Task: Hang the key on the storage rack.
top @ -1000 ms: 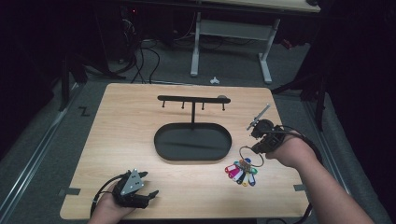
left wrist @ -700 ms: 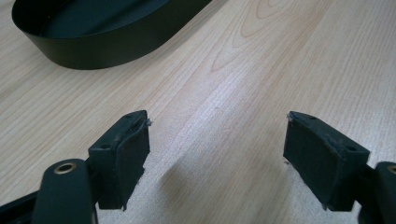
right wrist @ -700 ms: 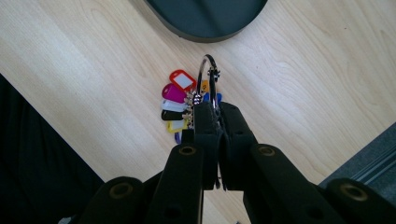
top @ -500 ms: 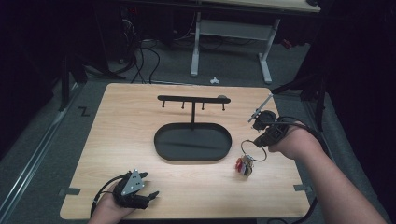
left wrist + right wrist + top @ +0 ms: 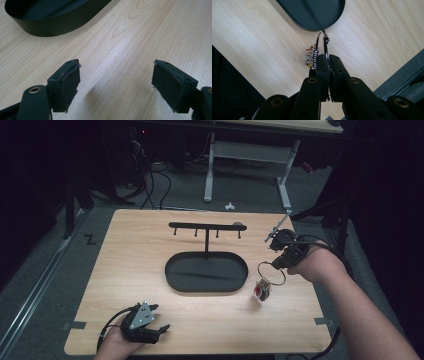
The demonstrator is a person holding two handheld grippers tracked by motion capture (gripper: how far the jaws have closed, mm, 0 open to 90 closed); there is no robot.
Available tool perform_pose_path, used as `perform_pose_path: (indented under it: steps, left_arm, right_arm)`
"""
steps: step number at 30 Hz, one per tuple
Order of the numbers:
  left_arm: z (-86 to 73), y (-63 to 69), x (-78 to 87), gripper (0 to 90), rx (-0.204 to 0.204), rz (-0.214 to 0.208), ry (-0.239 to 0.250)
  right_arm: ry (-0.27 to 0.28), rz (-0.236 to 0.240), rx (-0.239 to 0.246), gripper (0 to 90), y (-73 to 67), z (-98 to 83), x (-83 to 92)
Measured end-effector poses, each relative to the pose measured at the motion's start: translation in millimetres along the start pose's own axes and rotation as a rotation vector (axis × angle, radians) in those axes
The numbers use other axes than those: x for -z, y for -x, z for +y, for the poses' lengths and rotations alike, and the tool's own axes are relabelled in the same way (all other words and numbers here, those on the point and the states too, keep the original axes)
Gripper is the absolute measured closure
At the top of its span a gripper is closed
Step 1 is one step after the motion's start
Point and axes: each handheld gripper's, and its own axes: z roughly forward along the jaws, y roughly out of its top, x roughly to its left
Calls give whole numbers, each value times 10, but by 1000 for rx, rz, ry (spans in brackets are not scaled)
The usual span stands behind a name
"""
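Note:
A metal key ring (image 5: 271,272) (image 5: 322,45) with a bunch of coloured keys (image 5: 262,290) (image 5: 310,58) hangs in the air, right of the black oval tray (image 5: 240,270). My right gripper (image 5: 279,262) (image 5: 327,58) is shut on the ring, jaws pressed together, and holds it above the table. A black rack with hooks (image 5: 206,226) rises from the tray's back. My left gripper (image 5: 159,322) (image 5: 116,80) rests at the table's front left, open, with bare wood between its pads (image 5: 68,82).
The wooden table (image 5: 125,260) has tape marks at its front corners. The tray's black wall (image 5: 50,23) lies ahead of my left gripper. Behind the table stand a desk frame and cables on the grey floor.
My right gripper has risen and moved toward the table's back, lifting the key ring. The keys have left the table and now dangle bunched below the ring. The left gripper has kept still.

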Motion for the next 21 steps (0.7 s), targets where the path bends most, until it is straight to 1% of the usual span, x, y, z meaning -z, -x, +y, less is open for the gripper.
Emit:
perform_pose_path:
  steps: [3,7,14,17,21]
  left_arm:
    - [2,1,6,230,0,6,5]
    - [1,-4,14,228,5,14,13]
    - [0,-5,21,228,6,13,13]
    - [-2,-7,25,227,5,13,12]
    - [-4,-12,25,227,8,14,15]
  right_arm:
    - [4,2,13,872,1,42,-1]
    - [2,0,12,873,0,90,-1]
    - [10,3,9,873,15,152,-5]
    - [-1,2,10,872,21,191,-32]
    - [1,0,14,873,37,239,-26]
